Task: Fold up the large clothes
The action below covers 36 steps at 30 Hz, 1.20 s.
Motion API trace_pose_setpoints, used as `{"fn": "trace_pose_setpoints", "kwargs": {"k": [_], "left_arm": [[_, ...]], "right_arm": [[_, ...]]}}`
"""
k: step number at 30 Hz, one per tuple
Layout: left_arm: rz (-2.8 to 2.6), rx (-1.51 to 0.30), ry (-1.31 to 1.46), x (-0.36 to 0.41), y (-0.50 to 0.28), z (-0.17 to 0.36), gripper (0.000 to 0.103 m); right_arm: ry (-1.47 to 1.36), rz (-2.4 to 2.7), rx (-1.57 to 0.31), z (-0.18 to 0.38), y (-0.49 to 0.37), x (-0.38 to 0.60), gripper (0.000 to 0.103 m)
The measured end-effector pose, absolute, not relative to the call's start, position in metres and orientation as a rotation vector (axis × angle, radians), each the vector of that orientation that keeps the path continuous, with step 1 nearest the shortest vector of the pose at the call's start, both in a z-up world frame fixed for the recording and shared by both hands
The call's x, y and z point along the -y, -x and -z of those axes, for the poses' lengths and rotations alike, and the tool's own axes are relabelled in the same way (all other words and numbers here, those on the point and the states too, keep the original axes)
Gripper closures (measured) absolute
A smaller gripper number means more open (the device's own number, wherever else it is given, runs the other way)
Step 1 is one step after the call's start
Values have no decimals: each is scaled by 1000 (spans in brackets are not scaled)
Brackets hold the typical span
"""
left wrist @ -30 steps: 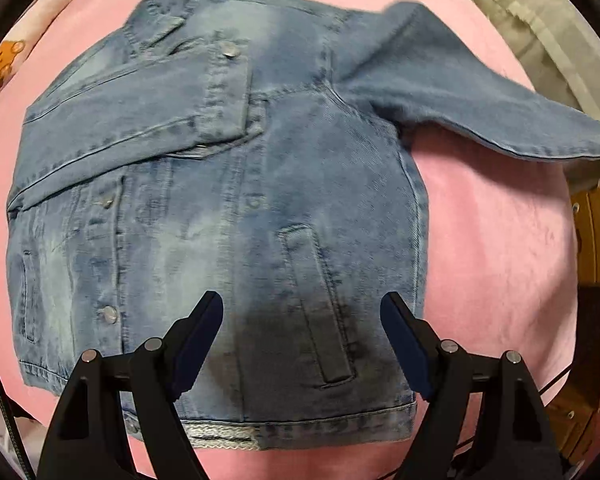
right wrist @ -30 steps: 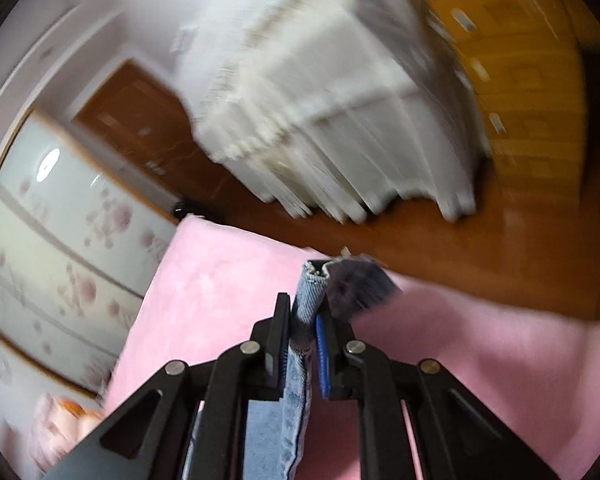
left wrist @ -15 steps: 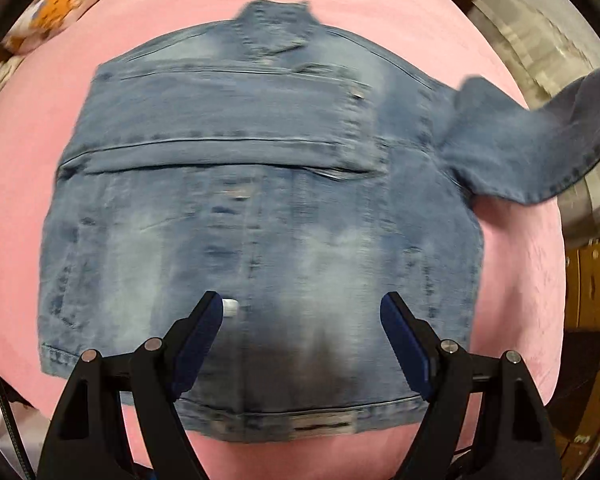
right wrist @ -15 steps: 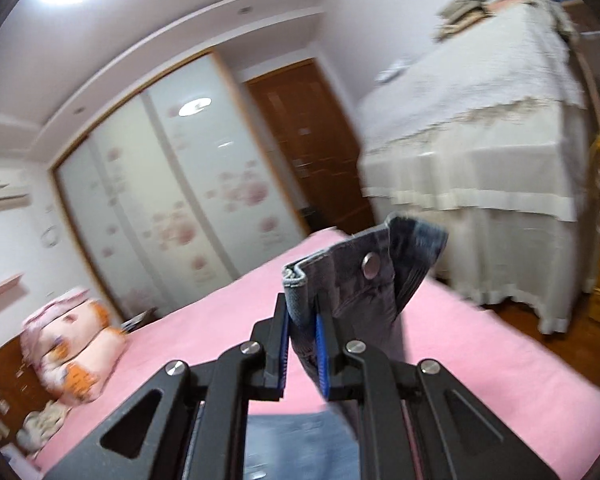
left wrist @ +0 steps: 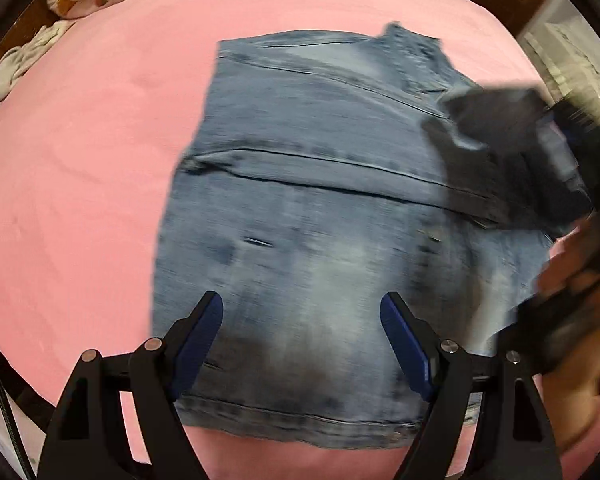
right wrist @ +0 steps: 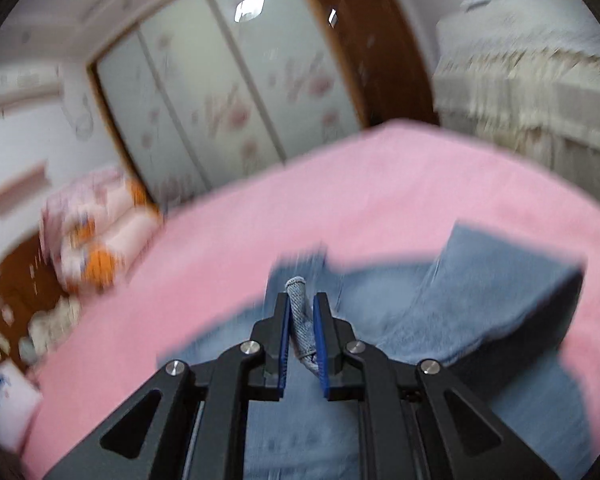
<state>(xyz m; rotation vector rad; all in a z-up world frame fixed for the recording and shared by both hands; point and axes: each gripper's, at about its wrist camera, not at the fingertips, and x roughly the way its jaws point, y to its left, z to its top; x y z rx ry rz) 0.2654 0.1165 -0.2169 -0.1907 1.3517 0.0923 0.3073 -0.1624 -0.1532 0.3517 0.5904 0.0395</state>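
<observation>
My right gripper (right wrist: 301, 312) is pinching the sleeve cuff (right wrist: 298, 308) over the jacket (left wrist: 320, 208) on the bed (left wrist: 80, 160), left gripper (left wrist: 302, 332) wide open, so I'd lay it flat, no bunching.

Denim jacket (left wrist: 320, 208): washed blue, paler faded patches, darker seams. Bed cover (left wrist: 80, 200): plain pink. Pillow (right wrist: 96, 232): pale pink with orange cartoon print. Wardrobe doors (right wrist: 228, 92): frosted white, pink floral motif, wood-brown frame. Gripper pads (left wrist: 404, 344): blue on black fingers.
</observation>
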Motion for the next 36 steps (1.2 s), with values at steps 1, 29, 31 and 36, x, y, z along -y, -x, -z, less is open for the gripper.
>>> {"fn": "trace_pose_setpoints", "kwargs": {"k": [1, 29, 31, 36], "left_arm": [[-94, -1357, 199, -128, -269, 220, 23], [38, -1312, 492, -42, -373, 290, 30], [15, -1304, 499, -41, -382, 294, 30], [38, -1389, 538, -42, -403, 312, 32]], "right_arm": [[-343, -45, -653, 172, -313, 153, 92], [-288, -181, -1033, 230, -259, 243, 70], [-230, -162, -1037, 229, -253, 260, 70], [-25, -49, -998, 229, -252, 300, 70]]}}
